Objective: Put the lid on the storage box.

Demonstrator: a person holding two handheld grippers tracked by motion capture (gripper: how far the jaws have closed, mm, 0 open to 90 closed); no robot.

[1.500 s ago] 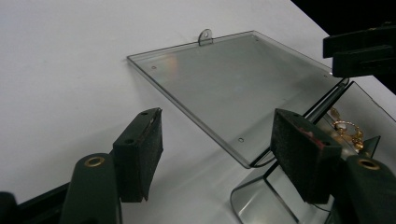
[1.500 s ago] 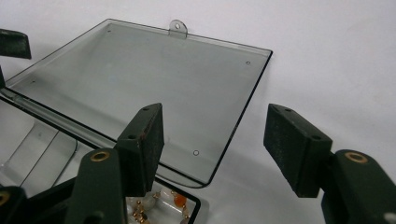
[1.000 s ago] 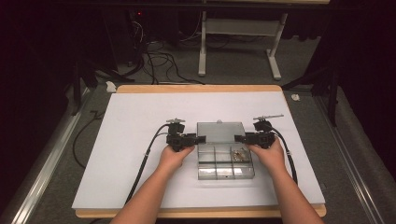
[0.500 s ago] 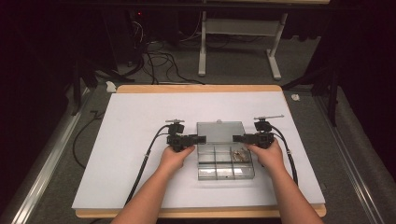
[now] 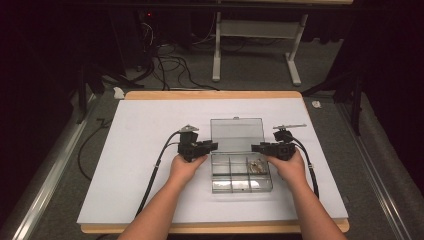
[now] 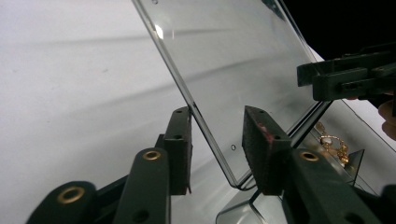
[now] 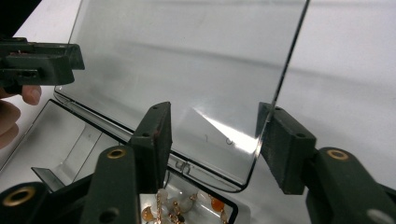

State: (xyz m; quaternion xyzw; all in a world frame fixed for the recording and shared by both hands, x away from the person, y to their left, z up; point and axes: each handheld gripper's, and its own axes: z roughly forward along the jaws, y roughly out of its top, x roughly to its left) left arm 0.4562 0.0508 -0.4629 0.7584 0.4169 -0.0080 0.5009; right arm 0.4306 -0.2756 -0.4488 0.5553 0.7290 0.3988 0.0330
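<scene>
Clear box [image 5: 241,172] sits mid-desk [image 5: 150,125], lid [image 5: 237,134] up; both grippers, left [image 5: 214,146] and right [image 5: 254,147], have just been closing, fingers straddling lid's side edges, not yet pressing — grasp imminent, probably to shut it.

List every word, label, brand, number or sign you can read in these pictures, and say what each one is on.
None: no readable text anywhere.
The clear box and its raised lid carry no label or print.
The white table cover is blank.
The left gripper and right gripper show no brand or number.
</scene>
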